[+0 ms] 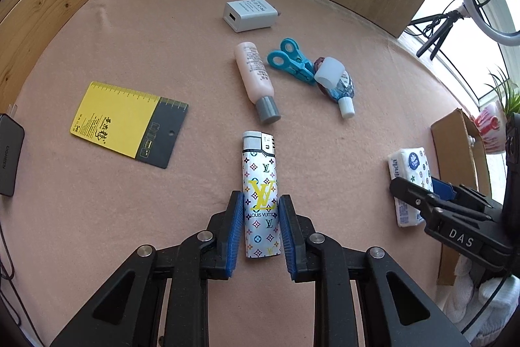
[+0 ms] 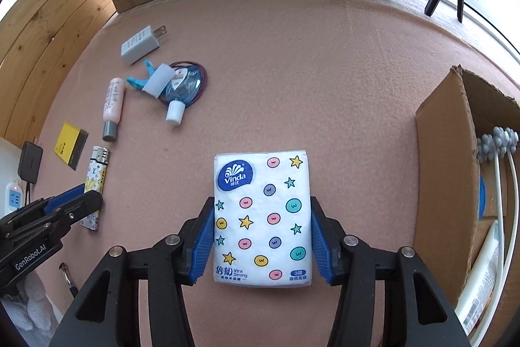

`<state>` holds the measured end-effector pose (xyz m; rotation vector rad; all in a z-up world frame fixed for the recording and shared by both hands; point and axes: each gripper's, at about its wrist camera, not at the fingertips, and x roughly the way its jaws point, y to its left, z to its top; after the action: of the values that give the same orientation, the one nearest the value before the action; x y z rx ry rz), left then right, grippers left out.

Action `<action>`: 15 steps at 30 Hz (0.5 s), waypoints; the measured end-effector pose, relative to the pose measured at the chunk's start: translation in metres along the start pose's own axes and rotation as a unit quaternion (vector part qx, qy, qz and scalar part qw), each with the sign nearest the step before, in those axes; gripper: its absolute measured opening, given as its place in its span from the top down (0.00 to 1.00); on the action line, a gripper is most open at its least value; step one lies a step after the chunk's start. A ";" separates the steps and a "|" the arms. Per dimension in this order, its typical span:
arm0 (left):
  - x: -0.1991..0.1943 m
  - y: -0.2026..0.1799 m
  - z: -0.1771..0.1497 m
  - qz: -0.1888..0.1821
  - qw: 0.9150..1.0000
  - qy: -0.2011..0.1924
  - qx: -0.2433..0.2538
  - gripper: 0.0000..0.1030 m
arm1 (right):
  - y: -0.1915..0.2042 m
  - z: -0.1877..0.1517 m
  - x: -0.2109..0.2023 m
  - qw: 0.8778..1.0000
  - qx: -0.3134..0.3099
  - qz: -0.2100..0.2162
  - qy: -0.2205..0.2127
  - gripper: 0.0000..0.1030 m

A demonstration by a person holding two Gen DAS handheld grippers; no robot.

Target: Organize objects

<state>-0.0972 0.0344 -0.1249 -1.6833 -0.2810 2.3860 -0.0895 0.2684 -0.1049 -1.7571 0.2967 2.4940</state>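
Inside the cardboard box [image 2: 445, 184], contents are half cut off.

My left claw [image 1: 261, 213] angled steeply down, blue pads nearly shut w/ narrow gap. My right claw [image 2: 262, 231] also steeply down, jaws approx half apart.

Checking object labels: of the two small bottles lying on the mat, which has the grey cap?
The pale pink bottle, lying beside the teal clip. The other, the blue sanitizer bottle, has a white cap and lies on the clip's far side.
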 end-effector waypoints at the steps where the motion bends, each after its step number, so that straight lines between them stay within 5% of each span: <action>1: 0.000 -0.001 -0.002 0.000 1.000 0.000 0.002 0.77 | 0.002 -0.004 -0.001 1.000 -0.004 -0.002 -0.001 0.53; 15: -0.011 -0.028 -0.039 0.006 0.999 0.000 0.049 0.77 | 0.008 -0.047 -0.015 1.000 0.003 0.016 0.006 0.52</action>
<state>-0.0551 0.0595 -0.1199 -1.6460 -0.1520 2.3688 -0.0428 0.2516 -0.1051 -1.7785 0.3355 2.5028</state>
